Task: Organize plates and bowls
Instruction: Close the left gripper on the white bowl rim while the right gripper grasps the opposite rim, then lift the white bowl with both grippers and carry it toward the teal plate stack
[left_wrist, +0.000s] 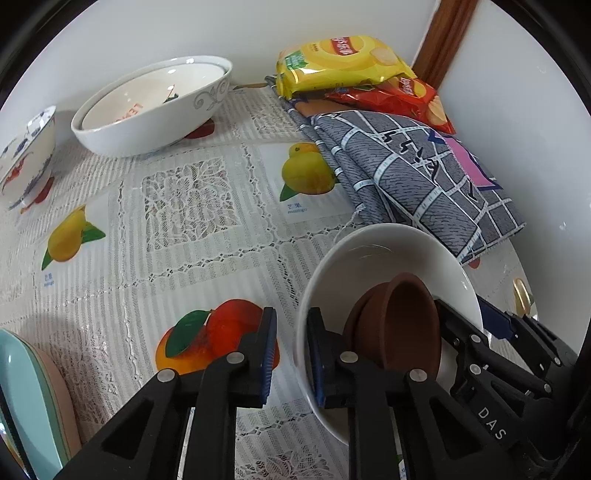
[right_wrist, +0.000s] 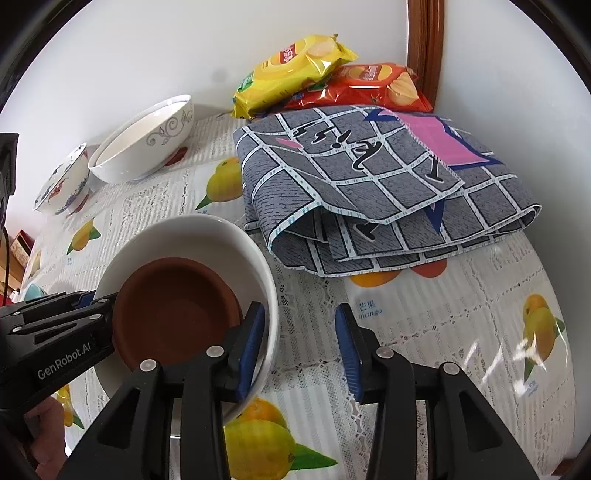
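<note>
A plain white bowl (left_wrist: 373, 254) (right_wrist: 221, 236) sits on the fruit-print tablecloth with a brown clay dish (left_wrist: 402, 325) (right_wrist: 173, 306) tilted inside it. My left gripper (left_wrist: 291, 354) is open, its jaws straddling the bowl's left rim. My right gripper (right_wrist: 299, 347) is open, its left finger inside the bowl beside the brown dish, its right finger outside. A large patterned white bowl (left_wrist: 155, 107) (right_wrist: 144, 147) holding a smaller bowl stands at the back. A blue-and-red painted bowl (left_wrist: 26, 155) (right_wrist: 62, 184) stands to its left.
A folded grey checked cloth (left_wrist: 417, 173) (right_wrist: 376, 188) lies to the right of the white bowl. Yellow (left_wrist: 340, 59) (right_wrist: 291, 66) and red (left_wrist: 406, 96) (right_wrist: 373, 85) chip bags lie against the back wall. Teal and pink plates (left_wrist: 33, 410) are stacked at the lower left.
</note>
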